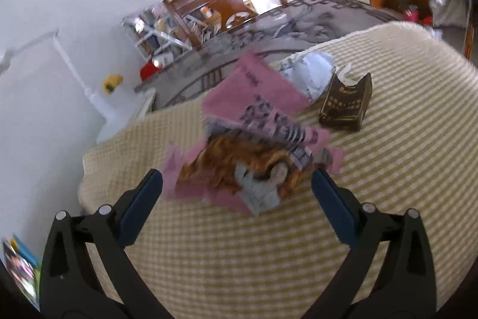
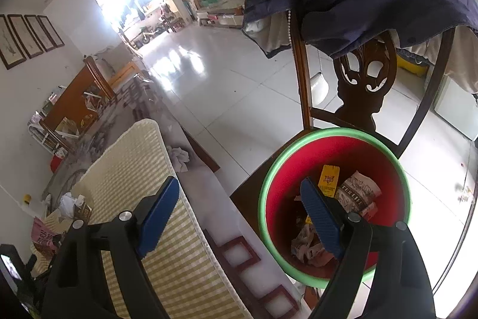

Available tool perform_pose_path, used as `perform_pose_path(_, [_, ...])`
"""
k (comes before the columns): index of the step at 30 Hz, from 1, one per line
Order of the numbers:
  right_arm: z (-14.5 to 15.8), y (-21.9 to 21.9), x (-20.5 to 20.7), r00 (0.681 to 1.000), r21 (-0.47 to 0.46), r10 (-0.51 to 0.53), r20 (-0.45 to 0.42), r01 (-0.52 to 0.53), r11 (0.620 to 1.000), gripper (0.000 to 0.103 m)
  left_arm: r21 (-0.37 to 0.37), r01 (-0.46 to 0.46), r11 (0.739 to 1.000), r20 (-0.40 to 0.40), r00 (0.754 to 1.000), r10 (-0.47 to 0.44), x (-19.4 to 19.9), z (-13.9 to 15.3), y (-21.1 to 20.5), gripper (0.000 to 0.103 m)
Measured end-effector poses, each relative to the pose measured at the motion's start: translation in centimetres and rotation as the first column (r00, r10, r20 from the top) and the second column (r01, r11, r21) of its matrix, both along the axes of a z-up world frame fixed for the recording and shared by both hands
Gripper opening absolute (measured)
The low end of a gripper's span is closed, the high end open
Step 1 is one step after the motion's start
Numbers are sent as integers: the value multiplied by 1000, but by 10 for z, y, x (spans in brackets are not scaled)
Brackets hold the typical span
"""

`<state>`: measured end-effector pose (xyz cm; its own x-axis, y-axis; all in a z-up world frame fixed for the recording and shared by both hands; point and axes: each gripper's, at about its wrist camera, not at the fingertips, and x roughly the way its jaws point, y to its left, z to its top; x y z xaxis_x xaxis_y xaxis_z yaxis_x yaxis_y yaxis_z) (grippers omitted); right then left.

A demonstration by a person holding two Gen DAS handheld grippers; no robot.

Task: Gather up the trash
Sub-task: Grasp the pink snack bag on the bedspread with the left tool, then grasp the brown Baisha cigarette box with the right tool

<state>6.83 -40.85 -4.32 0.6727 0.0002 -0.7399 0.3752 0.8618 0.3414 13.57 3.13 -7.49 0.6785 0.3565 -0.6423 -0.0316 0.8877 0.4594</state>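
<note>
My left gripper (image 1: 237, 178) has its jaws spread wide and empty, aimed down at the crumpled pink printed snack wrapper (image 1: 254, 151) lying on the yellow striped table mat (image 1: 239, 259). I judge the pick needs both pads to straddle the wrapper's nearer bunched end before closing. My right gripper (image 2: 239, 214) hangs wide apart, holding nothing, beside the red green-rimmed waste bin (image 2: 334, 199) with scraps inside.

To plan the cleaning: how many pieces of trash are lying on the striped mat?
3: pink snack wrapper nearest the open left gripper, dark brown box beyond it, crumpled white paper at the far edge. Others may be hidden.
</note>
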Motion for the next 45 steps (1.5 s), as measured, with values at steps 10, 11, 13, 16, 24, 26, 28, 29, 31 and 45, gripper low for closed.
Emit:
perform_pose_path(10, [-6, 10, 8, 999, -16, 39, -34, -40, 999, 81, -56, -6, 998, 8, 1000, 7, 11, 11, 2, 37])
perform_pose_path(11, [-7, 11, 8, 998, -17, 42, -37, -43, 999, 81, -92, -18, 996, 14, 1000, 19, 6, 14, 6, 35])
perform_pose_path(13, [-7, 12, 8, 998, -20, 48, -42, -49, 999, 81, -196, -48, 979, 21, 998, 53, -9, 21, 17, 33])
perform_pose_path(16, [-7, 15, 9, 997, -30, 55, -51, -57, 998, 81, -396, -99, 913, 23, 993, 118, -36, 33, 37, 32])
perform_pose_path(24, [-12, 28, 12, 992, -85, 82, -94, -90, 992, 83, -687, -105, 719, 53, 980, 193, -128, 43, 40, 34])
perform_pose_path(26, [-14, 34, 13, 990, -98, 96, -106, -106, 989, 84, -758, -160, 633, -30, 977, 211, -149, 22, 38, 34])
perform_pose_path(28, [-14, 41, 13, 986, -116, 117, -116, -131, 985, 84, -772, -194, 606, -109, 978, 175, -152, 3, 31, 34])
perform_pose_path(29, [-14, 45, 13, 985, -125, 130, -115, -144, 982, 84, -765, -185, 617, -89, 979, 184, -154, 5, 30, 36])
perform_pose_path(31, [-12, 53, 11, 982, -144, 156, -107, -171, 975, 84, -749, -183, 637, -80, 979, 188, -151, 9, 28, 38])
perform_pose_path(45, [-22, 200, 50, 861, -71, 490, -136, -502, 862, 86, -820, -227, 525, -93, 959, 268, -154, -5, 60, 72])
